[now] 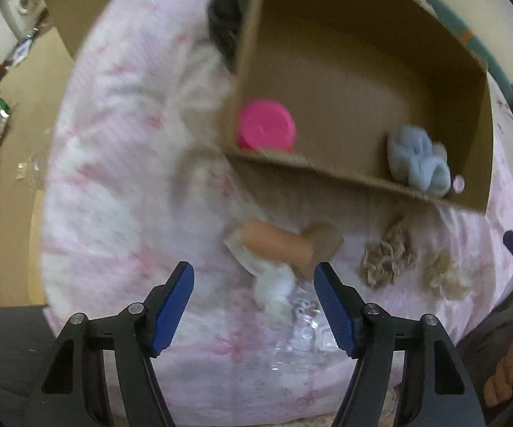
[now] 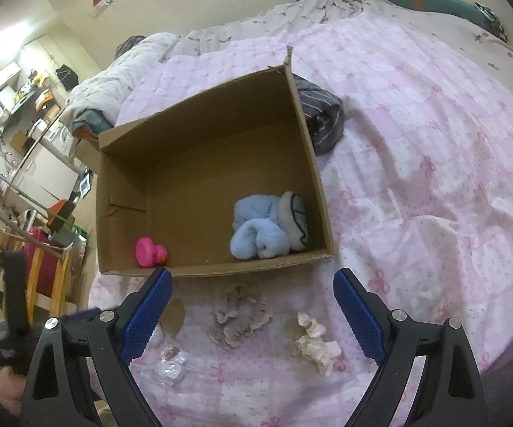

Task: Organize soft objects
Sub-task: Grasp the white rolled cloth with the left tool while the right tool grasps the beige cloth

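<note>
My left gripper (image 1: 254, 281) hangs wide and empty over the tan, white-wrapped soft roll (image 1: 274, 249), whose long axis lies across my 2 fingers just short of the cardboard box (image 1: 363, 178), nearer than my open right gripper (image 2: 252, 299).

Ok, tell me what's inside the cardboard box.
Inside the cardboard box: a pink toy, a blue plush and a white cloth piece beside it. Anything under the plush is hidden.
</note>
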